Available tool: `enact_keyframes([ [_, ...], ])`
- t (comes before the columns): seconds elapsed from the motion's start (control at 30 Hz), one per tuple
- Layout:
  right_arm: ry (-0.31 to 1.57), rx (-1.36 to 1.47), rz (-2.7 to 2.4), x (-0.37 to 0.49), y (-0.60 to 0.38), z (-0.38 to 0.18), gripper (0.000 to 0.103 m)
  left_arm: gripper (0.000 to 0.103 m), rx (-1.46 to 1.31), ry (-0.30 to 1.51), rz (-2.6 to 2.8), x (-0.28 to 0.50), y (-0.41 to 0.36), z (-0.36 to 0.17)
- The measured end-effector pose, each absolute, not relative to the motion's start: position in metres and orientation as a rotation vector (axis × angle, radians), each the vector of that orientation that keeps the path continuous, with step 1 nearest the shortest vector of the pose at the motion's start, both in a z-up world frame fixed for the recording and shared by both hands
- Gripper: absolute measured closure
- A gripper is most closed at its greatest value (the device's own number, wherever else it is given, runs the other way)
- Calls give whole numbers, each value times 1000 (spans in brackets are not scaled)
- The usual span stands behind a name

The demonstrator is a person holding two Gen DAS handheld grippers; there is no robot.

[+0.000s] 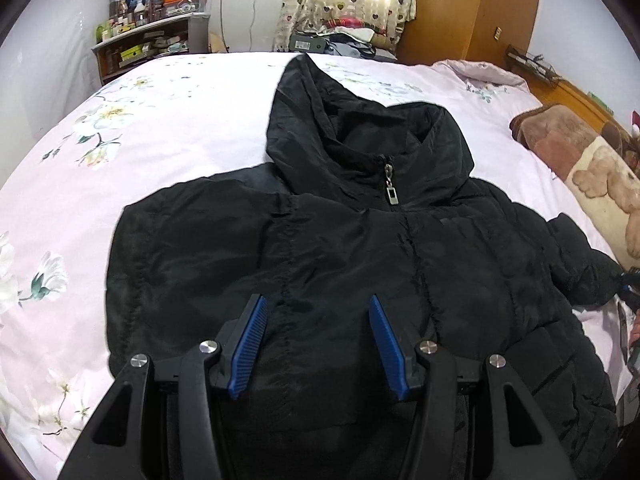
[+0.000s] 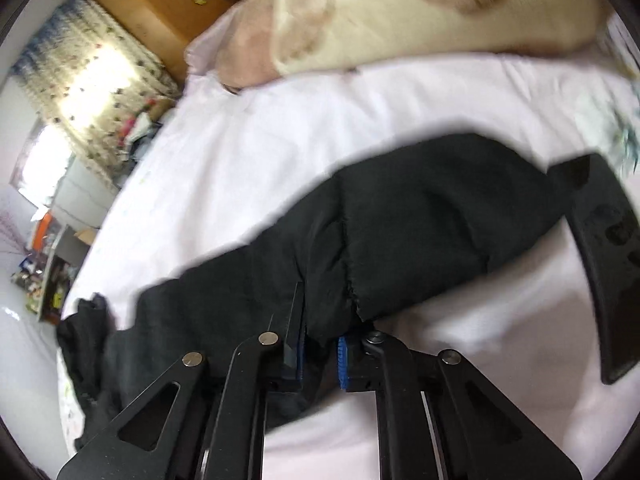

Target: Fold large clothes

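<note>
Right fingers (image 2: pixel 298 332) pinch jacket sleeve (image 2: pixel 420 216) (left gripper (image 1: pixel 318 344) spread)

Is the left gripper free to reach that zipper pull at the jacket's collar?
Probably yes. The left gripper is open and holds nothing, and only flat black jacket lies between it and the zipper pull.

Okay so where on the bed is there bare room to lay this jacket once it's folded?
Bare floral sheet lies left of the black jacket, up to the bed's far edge by the shelf. A narrower strip runs between the hood and the bear blanket. The right side is crowded: the right gripper grips the sleeve there.
</note>
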State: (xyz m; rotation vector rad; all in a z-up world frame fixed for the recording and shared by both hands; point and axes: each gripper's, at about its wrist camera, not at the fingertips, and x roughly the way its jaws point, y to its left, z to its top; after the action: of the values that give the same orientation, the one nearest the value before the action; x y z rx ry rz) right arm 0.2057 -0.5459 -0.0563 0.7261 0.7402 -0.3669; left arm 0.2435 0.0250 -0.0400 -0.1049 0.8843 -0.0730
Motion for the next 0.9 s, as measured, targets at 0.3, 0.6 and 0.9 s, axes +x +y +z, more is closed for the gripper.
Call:
enact_keyframes([
  [0.3,580,482,-112,196,-438,85,92,47,-157,836,-59,217,50,-10],
  [0.6,635,281,179,220,-281,118,92,47,-208,781,-37,188,80,13],
  [0.9,915,184,320,266,-165,9,88,47,-252,771,21,162,119,15],
])
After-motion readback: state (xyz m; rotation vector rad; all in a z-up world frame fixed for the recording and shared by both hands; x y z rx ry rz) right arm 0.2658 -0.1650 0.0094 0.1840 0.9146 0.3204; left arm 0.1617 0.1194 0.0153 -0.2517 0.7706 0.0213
